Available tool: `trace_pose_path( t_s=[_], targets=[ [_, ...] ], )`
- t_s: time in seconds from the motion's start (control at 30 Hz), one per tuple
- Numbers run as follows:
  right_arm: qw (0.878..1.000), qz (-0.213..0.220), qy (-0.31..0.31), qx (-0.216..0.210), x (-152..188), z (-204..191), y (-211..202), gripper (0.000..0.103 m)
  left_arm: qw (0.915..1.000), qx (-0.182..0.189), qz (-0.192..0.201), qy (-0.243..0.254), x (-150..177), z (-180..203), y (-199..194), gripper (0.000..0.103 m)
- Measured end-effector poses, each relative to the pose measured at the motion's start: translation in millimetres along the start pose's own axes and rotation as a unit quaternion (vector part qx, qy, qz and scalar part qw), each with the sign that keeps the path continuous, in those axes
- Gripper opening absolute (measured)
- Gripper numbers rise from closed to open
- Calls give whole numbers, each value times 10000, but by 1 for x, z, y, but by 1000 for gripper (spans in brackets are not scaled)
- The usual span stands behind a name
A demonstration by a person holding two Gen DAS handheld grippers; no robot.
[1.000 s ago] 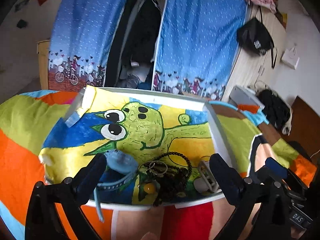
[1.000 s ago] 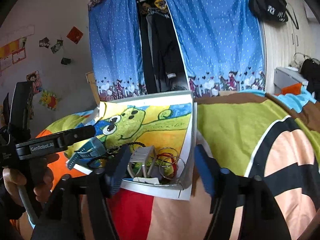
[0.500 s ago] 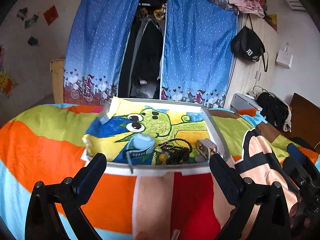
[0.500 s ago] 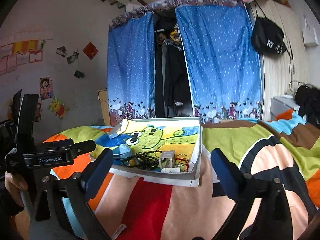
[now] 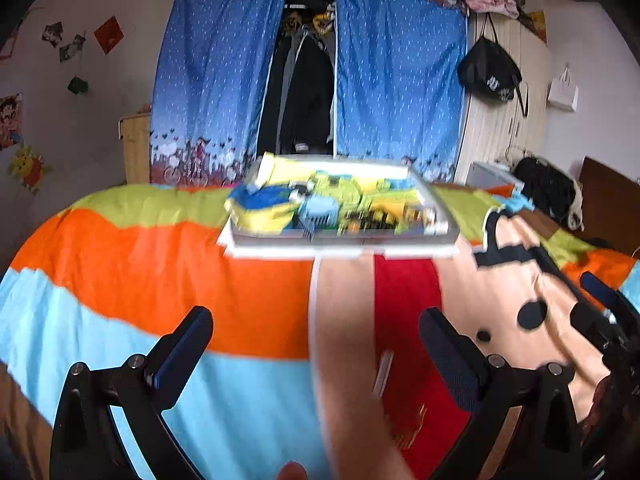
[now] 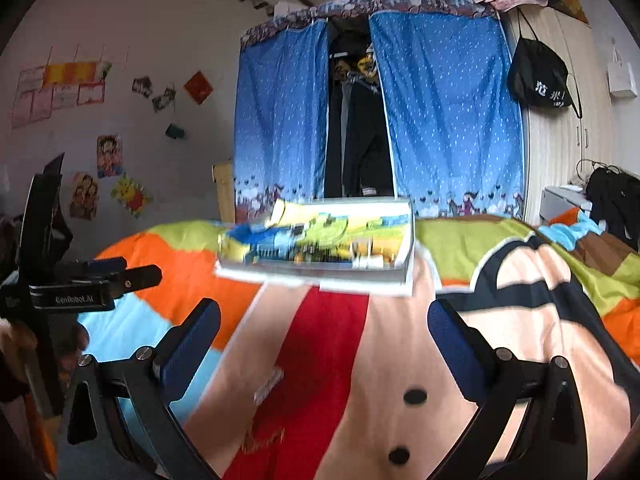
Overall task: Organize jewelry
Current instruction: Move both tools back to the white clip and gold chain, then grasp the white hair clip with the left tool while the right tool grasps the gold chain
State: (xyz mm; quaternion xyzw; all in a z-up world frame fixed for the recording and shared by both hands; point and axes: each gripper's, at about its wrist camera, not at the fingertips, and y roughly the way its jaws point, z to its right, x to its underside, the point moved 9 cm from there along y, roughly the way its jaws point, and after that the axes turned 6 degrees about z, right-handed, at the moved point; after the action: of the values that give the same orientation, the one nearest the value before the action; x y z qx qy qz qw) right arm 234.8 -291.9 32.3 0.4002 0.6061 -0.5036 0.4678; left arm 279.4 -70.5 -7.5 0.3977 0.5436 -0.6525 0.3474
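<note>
A white tray (image 5: 451, 227) lined with a yellow-green cartoon cloth sits far off on the bed; it also shows in the right wrist view (image 6: 408, 240). A blurred pile of jewelry (image 5: 360, 216) lies along its near edge, also seen in the right wrist view (image 6: 320, 254). My left gripper (image 5: 316, 344) is open and empty, well back from the tray. My right gripper (image 6: 324, 336) is open and empty, also far back. The left gripper's body (image 6: 80, 288) shows at the left of the right wrist view.
A colourful bedspread (image 5: 160, 272) covers the bed. A small pale object (image 5: 382, 372) lies on the red patch near my left gripper, also visible in the right wrist view (image 6: 268, 388). Blue curtains (image 5: 216, 80) and a wardrobe (image 5: 504, 128) stand behind.
Both grippers have pulled back from the tray, which now looks small and distant. Both stay open and empty.
</note>
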Motion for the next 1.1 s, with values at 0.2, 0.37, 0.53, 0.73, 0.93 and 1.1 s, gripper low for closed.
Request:
trace_pose_path(
  t_s=[0.2,0.37,0.53,0.73,0.93,1.1],
  targets=[
    [9988,-490,-24,10,50,-3,-11,102,9984,-67,-553,25,65,-15,-1,103],
    [9961,-864,27,-174,88,-4,-9,102,9959,-13,-888,162,109,-16,6,103],
    [9915,-1245,72,-371,123,-13,-4,102,9933,115,-1125,222,131,-20,21,103],
    [9862,-1575,-83,-514,148,-23,12,101,9921,360,-1179,222,130,-19,37,103],
    [9851,-1624,75,-562,149,-22,22,94,9891,801,-1178,364,123,-2,55,92],
    [9814,-1741,442,-678,147,-19,34,72,9845,1197,-1238,333,119,15,75,77]
  ],
)
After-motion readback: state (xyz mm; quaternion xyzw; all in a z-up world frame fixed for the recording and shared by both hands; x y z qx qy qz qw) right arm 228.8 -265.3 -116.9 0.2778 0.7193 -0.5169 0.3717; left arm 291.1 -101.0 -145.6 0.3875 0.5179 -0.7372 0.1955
